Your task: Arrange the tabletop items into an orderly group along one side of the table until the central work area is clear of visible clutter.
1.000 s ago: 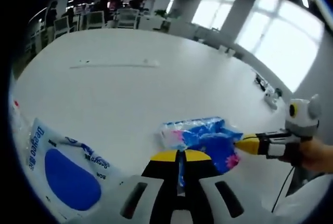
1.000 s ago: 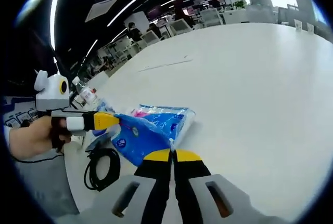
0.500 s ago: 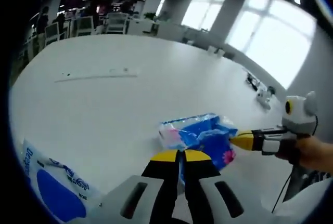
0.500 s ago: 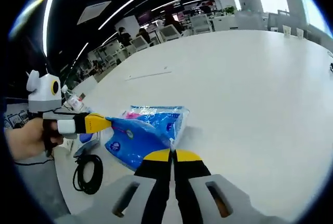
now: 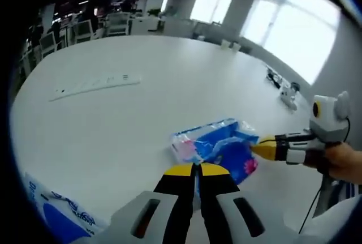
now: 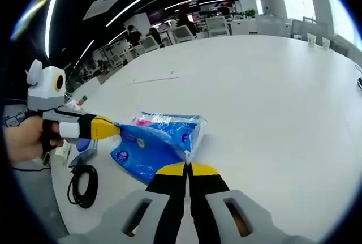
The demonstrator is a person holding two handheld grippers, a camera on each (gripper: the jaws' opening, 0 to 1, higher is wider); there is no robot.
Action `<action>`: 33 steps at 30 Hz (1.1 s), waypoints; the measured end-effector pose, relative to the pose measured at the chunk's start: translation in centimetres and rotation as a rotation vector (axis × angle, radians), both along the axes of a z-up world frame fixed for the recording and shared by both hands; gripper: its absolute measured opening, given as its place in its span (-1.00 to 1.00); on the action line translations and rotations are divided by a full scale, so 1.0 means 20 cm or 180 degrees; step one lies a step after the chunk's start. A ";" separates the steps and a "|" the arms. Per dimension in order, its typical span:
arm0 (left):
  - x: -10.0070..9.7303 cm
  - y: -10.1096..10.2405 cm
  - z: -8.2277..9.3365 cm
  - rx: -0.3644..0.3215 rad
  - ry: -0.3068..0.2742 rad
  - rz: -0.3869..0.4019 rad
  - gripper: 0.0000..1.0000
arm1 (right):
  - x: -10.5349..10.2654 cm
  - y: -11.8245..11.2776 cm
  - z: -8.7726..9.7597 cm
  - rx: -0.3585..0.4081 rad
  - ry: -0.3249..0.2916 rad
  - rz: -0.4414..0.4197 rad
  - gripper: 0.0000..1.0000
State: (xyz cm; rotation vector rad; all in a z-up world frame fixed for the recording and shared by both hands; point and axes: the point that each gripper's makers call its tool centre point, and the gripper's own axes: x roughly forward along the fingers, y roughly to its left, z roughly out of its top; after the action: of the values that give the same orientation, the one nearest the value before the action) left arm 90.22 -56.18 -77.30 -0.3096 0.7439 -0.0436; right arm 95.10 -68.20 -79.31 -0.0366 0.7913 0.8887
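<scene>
Both cameras have drifted a bit since a second ago: in the left gripper view the white-and-blue pouch point(image 5: 59, 221) has slid down toward the bottom edge, and in the right gripper view the coiled black cable point(image 6: 82, 185) sits lower and further left. That's the hands moving, not the stuff, as far as I can tell.

Nearest in, the left gripper point(image 5: 196, 170) has its yellow tips pressed together on the near edge of the blue tissue pack point(image 5: 218, 148). Right gripper point(image 6: 185, 170) is the same deal, tips closed with the pack's crinkled corner pinched between them. So the pack is held from two sides, looks like a shared grip so the floppy wrapper doesn't sag while it's carried to the side group. Can't tell if it's lifted or dragging on the white table point(image 5: 141, 114).

Just past it, the pouch and cable sit near the table's edge. Farther out there's a long white strip point(image 5: 93, 84), and office chairs point(image 6: 218, 24) way at the back.
</scene>
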 end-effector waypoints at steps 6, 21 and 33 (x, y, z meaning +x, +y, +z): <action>0.01 0.01 -0.04 -0.0026 0.0054 -0.0005 -1.00 | 0.02 0.00 -0.02 -0.0028 0.0011 -0.0005 -1.00; -0.01 0.00 -0.06 -0.0074 0.0105 0.0038 -1.00 | 0.04 0.00 -0.05 -0.0040 0.0000 -0.0047 -1.00; -0.01 0.04 -0.05 0.0062 0.0024 0.0125 -0.90 | -0.01 0.02 -0.06 -0.0126 -0.0083 0.0048 -0.78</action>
State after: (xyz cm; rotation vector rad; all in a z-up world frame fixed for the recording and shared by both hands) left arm 89.96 -55.33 -78.22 -0.3058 0.7452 0.0020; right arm 95.00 -67.85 -80.46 -0.0888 0.7851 0.8852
